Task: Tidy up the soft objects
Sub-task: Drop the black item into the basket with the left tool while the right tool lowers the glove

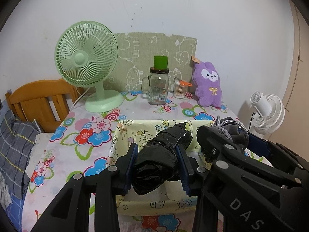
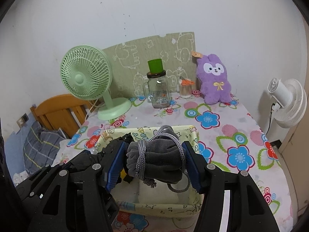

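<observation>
Black plastic bundle [image 1: 160, 154]: soft, crinkly, probably light; clamped mid-length by left gripper [image 1: 159, 159] above the fabric basket [image 1: 154, 206]. Grey corded pouch [image 2: 156, 158]: plush, compressible; squeezed mid-body by right gripper [image 2: 153, 161] over the same basket.

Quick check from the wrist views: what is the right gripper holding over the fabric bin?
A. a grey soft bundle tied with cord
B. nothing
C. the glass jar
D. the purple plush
A: the right gripper has its blue pads pressed on the grey bundle wrapped in cord, above the bin.
</observation>
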Action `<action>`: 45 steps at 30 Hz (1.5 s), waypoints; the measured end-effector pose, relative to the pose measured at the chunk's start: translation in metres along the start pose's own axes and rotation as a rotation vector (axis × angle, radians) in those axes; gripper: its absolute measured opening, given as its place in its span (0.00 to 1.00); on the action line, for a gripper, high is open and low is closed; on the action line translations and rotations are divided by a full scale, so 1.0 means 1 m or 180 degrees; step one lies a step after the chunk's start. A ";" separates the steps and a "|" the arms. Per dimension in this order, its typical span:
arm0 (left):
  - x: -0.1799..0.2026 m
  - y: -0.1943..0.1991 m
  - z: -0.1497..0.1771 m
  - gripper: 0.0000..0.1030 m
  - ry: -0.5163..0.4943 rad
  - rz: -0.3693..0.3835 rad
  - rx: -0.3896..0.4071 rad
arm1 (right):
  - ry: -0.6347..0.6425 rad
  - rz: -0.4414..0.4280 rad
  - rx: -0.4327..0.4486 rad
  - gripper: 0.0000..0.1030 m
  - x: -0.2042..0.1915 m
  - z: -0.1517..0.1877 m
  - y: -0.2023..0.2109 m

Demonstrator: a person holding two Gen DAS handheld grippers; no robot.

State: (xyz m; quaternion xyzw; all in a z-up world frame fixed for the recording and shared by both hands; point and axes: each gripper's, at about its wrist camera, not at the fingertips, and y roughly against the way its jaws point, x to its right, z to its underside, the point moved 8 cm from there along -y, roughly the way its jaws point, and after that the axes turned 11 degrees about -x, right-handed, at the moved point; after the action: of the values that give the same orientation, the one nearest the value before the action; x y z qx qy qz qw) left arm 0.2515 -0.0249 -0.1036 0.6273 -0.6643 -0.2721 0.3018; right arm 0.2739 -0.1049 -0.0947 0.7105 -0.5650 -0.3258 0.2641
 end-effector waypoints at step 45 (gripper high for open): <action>-0.003 -0.061 0.001 0.83 -0.0104 -0.0068 -0.0519 | 0.0123 0.0173 -0.0419 0.88 0.007 -0.006 -0.076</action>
State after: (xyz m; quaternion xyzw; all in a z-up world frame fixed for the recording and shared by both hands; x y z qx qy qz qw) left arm 0.2918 -0.0261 -0.1499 0.6032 -0.6380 -0.3388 0.3381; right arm 0.3274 -0.0947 -0.1488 0.6822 -0.5563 -0.3412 0.3298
